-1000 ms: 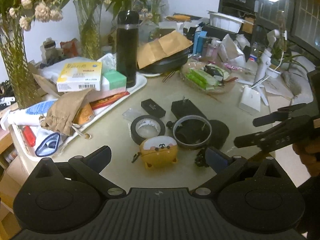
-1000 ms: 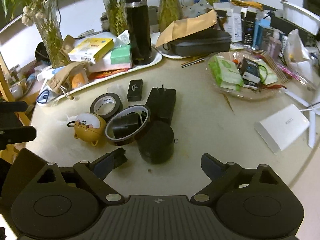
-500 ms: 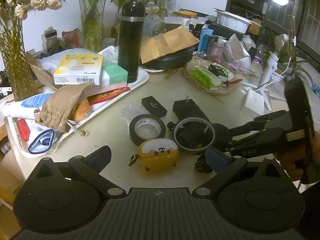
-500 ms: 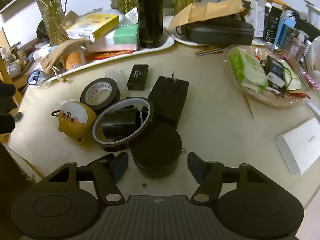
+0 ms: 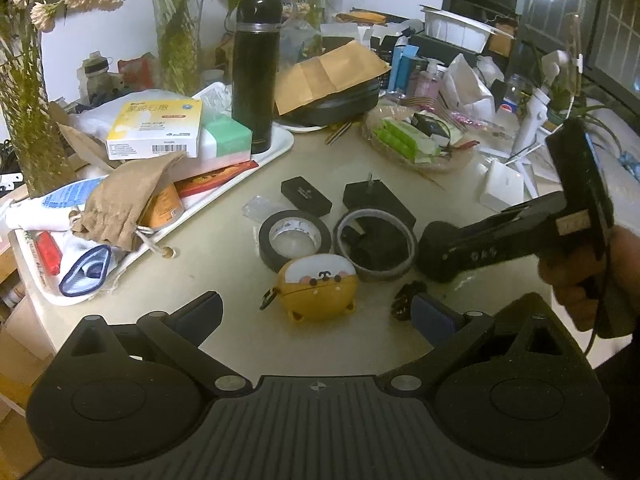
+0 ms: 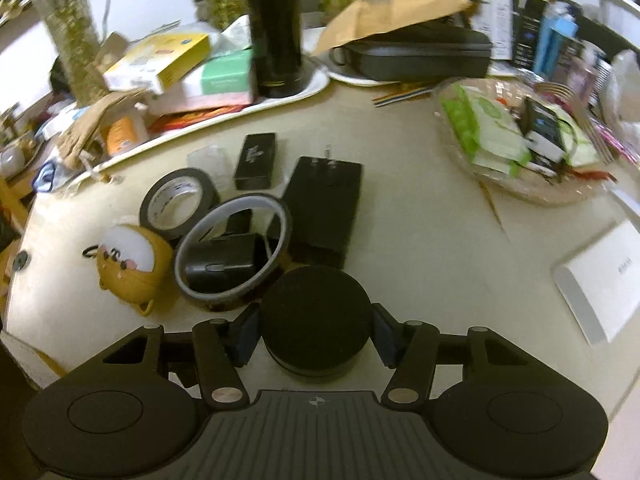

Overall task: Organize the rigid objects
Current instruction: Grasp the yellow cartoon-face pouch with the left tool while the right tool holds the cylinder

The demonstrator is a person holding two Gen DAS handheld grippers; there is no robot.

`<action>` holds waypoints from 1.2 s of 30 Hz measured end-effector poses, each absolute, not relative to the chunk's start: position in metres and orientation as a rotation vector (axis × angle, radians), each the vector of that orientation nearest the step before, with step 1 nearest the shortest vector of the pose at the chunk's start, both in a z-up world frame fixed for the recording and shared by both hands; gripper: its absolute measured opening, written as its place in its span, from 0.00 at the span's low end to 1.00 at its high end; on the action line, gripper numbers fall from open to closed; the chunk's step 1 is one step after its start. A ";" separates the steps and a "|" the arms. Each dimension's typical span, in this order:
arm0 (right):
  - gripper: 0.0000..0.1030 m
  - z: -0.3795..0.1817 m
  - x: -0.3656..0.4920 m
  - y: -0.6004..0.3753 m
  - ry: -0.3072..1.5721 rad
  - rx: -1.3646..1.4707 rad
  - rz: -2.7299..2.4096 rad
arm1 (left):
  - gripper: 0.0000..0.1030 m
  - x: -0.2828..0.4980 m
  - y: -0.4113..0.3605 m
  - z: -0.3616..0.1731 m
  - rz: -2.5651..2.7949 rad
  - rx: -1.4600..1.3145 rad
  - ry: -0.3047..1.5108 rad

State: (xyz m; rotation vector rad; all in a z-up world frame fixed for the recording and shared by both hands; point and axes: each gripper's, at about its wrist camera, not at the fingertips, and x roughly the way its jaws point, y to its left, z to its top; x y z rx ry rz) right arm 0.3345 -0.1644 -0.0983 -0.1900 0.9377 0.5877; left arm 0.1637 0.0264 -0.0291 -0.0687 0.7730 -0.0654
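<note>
Right wrist view, right hand-held gripper (image 6: pixel 316 334) closing around black round tin (image 6: pixel 314 320), previously apart

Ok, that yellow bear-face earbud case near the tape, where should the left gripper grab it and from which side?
Probably across the yellow case's rounded body, coming down from the near side where the left gripper hangs open. Its two flanks are bare. The black tape roll crowds the far edge. The small loop on one side looks too thin to hold firmly.
</note>
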 end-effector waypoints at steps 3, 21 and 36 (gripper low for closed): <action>0.58 -0.094 0.332 -0.170 0.935 -0.166 0.575 | 1.00 0.163 0.027 -0.029 -0.059 -0.064 0.770; 0.58 -0.076 0.298 -0.191 0.879 -0.212 0.487 | 1.00 0.170 0.021 -0.020 -0.094 0.017 0.766; 0.58 -0.066 0.291 -0.221 0.889 -0.076 0.461 | 0.99 0.225 0.001 -0.045 -0.103 0.183 0.890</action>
